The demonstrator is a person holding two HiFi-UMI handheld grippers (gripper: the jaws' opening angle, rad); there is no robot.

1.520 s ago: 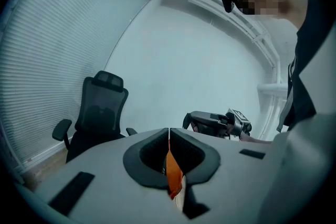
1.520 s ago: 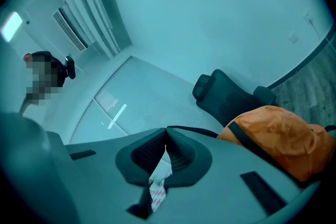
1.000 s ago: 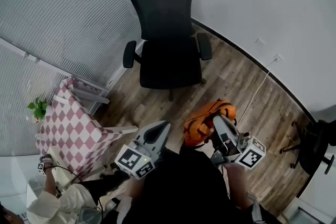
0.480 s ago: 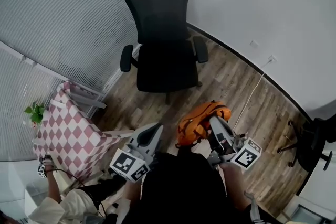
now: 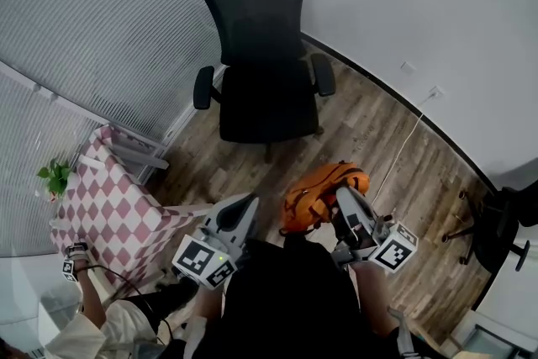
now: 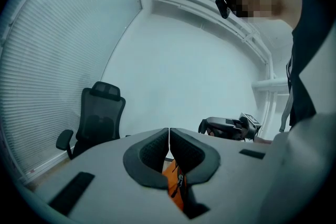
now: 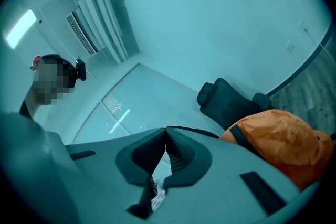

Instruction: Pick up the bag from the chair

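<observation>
Bag: the orange bag (image 5: 324, 196) is off the office chair (image 5: 267, 88). It hangs over the wood floor (image 5: 378, 130) at lower centre of the head view, just beside my right gripper (image 5: 345, 199).
Right side: that gripper's jaws are pinched together on what looks like a thin dark strap (image 7: 195, 132) running to the bag.
Left side: my left gripper (image 6: 169, 131) is closed on nothing; orange shows beyond, below its jaws.
Progress: the chair seat is bare, so I judge the pick-up essentially done.
Hard to tell: the strap is very thin at the pads, and the bag's lower edge merges with my dark clothing.
</observation>
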